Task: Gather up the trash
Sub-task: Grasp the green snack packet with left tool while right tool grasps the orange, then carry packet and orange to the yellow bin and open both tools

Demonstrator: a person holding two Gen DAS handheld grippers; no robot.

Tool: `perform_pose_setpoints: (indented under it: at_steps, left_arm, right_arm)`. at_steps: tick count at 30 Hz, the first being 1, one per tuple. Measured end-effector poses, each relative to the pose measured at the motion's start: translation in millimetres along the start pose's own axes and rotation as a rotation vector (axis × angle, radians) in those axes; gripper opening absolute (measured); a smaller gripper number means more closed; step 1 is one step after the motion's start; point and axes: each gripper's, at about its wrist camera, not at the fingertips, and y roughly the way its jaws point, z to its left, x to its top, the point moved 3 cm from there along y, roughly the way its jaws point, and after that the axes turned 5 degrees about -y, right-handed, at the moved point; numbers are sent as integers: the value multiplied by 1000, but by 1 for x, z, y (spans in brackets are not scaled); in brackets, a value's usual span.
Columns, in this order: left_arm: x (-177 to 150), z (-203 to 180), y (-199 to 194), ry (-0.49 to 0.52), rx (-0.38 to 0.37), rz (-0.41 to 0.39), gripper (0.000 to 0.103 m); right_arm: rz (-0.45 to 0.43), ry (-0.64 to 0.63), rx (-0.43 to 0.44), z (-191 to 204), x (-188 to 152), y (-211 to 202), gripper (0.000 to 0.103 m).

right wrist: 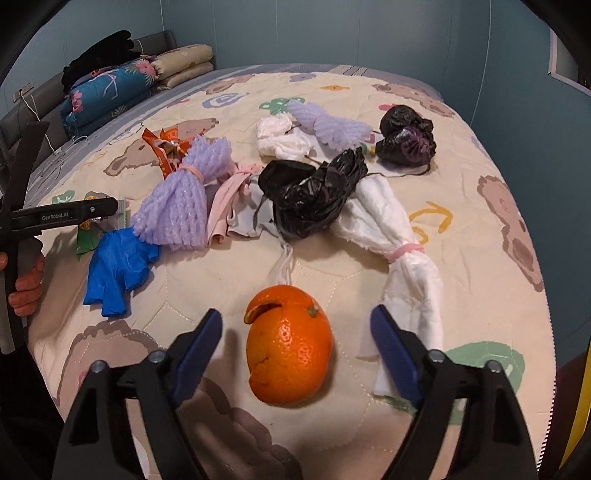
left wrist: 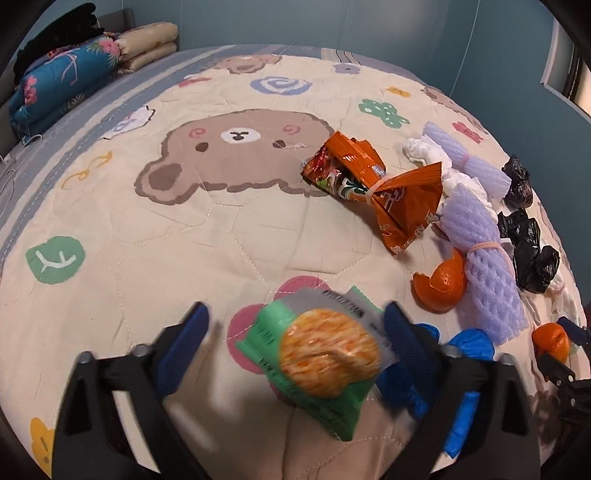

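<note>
Blurred green snack packet [left wrist: 317, 365] between the left tool's [left wrist: 295, 332] spread fingers, right pad close against it, left pad clear, contact hard to judge. Blue glove [left wrist: 458, 354] half hidden behind. Right tool [right wrist: 295, 332] released, straddling the orange peel [right wrist: 290, 347] untouched. Open quilt [left wrist: 147, 229] to the left, bed edge close on the right.

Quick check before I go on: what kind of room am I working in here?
Most likely a bedroom. The trash lies on a bed covered by a cream quilted bedspread with cartoon bears, folded floral and beige quilts are stacked against a grey padded headboard, and plain blue walls close in behind.
</note>
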Motion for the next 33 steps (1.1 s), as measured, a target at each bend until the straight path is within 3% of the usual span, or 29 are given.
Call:
perform_pose_setpoints:
  at_steps: [3,6,9,15,19,26,33]
  left_arm:
    - [-1,-4,1,9,-22,10,59]
    - [-3,-8,-2,29,-9,7,48]
    - [-7,-7,-9,38,6,-6,34]
    - [-10,9,-18,-35,-33,2,27]
    - [-11,16,-36,-76,-75,-42,26]
    - [-11,16,-66,-70,-86,-100,25]
    - [-7,-17,-96,-8,-123,-146,22]
  right_arm:
    - [21,-9,-9,3,1,4,55]
    - [48,6,-7,4,0,8,42]
    - [53,17,-5,4,-2,6,37]
    - [46,35,39,8,-3,-4,34]
    - [7,37,66,10,-1,-27,34]
    - [-48,48,89,9,-4,-67,34]
    - [-99,89,66,-10,-15,-108,34]
